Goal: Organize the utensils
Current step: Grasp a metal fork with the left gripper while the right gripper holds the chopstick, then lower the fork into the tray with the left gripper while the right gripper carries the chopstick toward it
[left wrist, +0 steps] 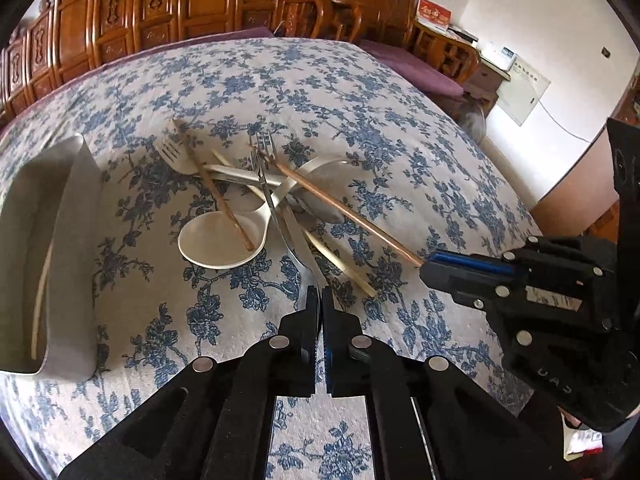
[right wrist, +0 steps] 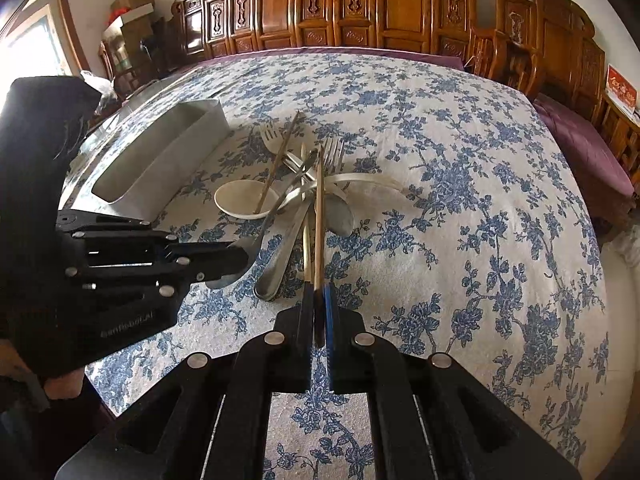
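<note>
A tangled pile of utensils [left wrist: 276, 196] lies on the blue-flowered tablecloth [left wrist: 360, 120]. My left gripper [left wrist: 320, 292] is shut on the handle of a metal utensil [left wrist: 280, 220] that runs up into the pile; in the right wrist view the left gripper [right wrist: 240, 258] grips the same handle [right wrist: 272, 212]. My right gripper [right wrist: 320, 292] is shut on the near end of a brown chopstick [right wrist: 319, 208], and the right gripper [left wrist: 426, 266] shows with that chopstick [left wrist: 352, 216] at the right. A white ceramic spoon [left wrist: 216, 244] holds a second brown chopstick [left wrist: 216, 196].
A grey rectangular holder [left wrist: 76, 208] stands left of the pile with a pale chopstick [left wrist: 40, 300] inside. A white fork [left wrist: 172, 152], a metal fork [right wrist: 334, 152] and a pale chopstick [left wrist: 340, 264] lie in the pile. Carved wooden cabinets [right wrist: 360, 8] and chairs line the far side.
</note>
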`<state>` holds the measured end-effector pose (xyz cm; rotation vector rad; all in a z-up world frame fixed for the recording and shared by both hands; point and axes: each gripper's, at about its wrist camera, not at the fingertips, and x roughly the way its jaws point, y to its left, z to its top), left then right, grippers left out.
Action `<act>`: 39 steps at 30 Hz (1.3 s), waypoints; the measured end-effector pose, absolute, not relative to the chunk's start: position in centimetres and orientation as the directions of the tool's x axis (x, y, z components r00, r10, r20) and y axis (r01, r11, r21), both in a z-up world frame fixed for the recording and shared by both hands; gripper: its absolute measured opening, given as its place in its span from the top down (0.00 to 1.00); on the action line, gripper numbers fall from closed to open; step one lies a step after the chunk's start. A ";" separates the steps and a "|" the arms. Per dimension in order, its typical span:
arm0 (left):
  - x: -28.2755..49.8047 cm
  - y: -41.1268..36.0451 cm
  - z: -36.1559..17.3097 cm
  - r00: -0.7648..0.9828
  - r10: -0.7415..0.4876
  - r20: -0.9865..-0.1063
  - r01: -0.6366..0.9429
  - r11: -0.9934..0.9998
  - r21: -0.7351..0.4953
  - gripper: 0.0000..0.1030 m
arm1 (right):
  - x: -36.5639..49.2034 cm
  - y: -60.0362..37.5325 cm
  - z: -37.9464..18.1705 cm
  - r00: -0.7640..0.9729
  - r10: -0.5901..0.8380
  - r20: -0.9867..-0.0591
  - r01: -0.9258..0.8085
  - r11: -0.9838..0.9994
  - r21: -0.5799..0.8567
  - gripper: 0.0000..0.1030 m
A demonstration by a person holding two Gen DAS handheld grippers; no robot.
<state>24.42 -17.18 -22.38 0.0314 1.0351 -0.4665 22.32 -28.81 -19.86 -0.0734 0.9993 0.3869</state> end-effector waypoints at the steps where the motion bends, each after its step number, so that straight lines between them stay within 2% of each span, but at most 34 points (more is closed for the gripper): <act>1: 24.3 -17.1 -22.1 0.423 -0.360 -0.831 0.390 0.901 -0.192 0.99 | 22.3 -28.7 -19.7 0.482 0.285 -0.829 -0.350 0.929 0.117 0.94; 22: 22.7 -9.7 -15.2 0.522 -0.329 -0.787 0.352 0.924 -0.152 0.99 | 21.4 -24.3 -14.9 0.557 0.281 -0.781 -0.372 0.926 0.067 0.94; 39: 24.1 -1.3 -15.7 0.521 -0.233 -0.821 0.250 0.961 -0.115 0.99 | 22.2 -17.4 -13.2 0.546 0.344 -0.764 -0.442 0.893 0.086 0.94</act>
